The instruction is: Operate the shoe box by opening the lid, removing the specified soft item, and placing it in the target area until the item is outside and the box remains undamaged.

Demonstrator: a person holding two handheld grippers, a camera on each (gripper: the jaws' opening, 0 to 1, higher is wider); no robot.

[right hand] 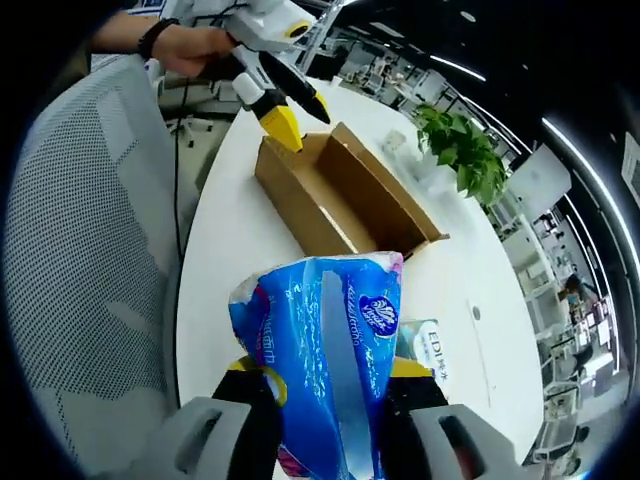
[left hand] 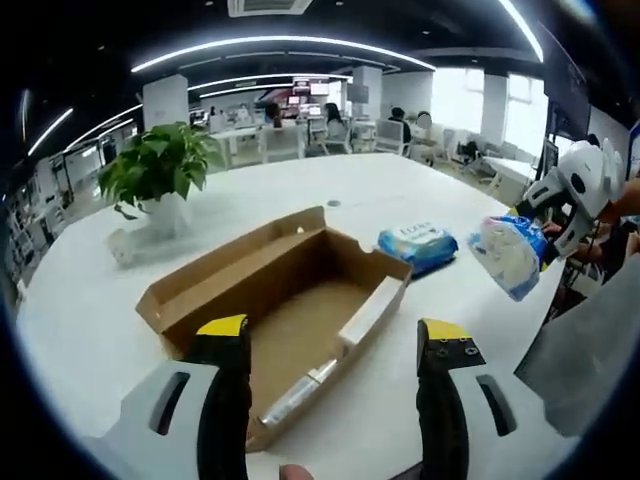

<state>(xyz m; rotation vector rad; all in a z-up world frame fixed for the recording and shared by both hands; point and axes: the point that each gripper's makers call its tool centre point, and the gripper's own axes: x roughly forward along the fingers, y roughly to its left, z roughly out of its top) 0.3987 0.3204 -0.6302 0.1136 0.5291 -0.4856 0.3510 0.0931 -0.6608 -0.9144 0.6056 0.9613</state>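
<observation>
While the shoe box (left hand: 285,300) lies open on the white table (left hand: 90,330), its lid flap folded back flat toward the far left, the left gripper (left hand: 335,345) hovers at the box's near end with its yellow-tipped jaws spread wide and nothing between them. Inside the box, a small clear-wrapped item (left hand: 298,392) rests against the near wall; the rest of the brown floor is bare. Just past the far right corner of the box, a blue wipes pack (left hand: 418,246) lies flat on the table. Farther right, off the table's edge and in the air, the right gripper (left hand: 540,225) has its jaws closed on a blue plastic tissue pack (left hand: 510,255). In the right gripper view that tissue pack (right hand: 325,365) stands pinched between the two jaws of the gripper (right hand: 330,385), outside the box (right hand: 335,195), with the wipes pack (right hand: 425,350) partly hidden behind it. A potted plant (left hand: 158,175) stands on the far left of the table, well apart from the box. A mesh chair back (right hand: 85,240) sits beside the table, and a person's hand (right hand: 190,45) grips the left gripper (right hand: 300,115) at the box's end.
</observation>
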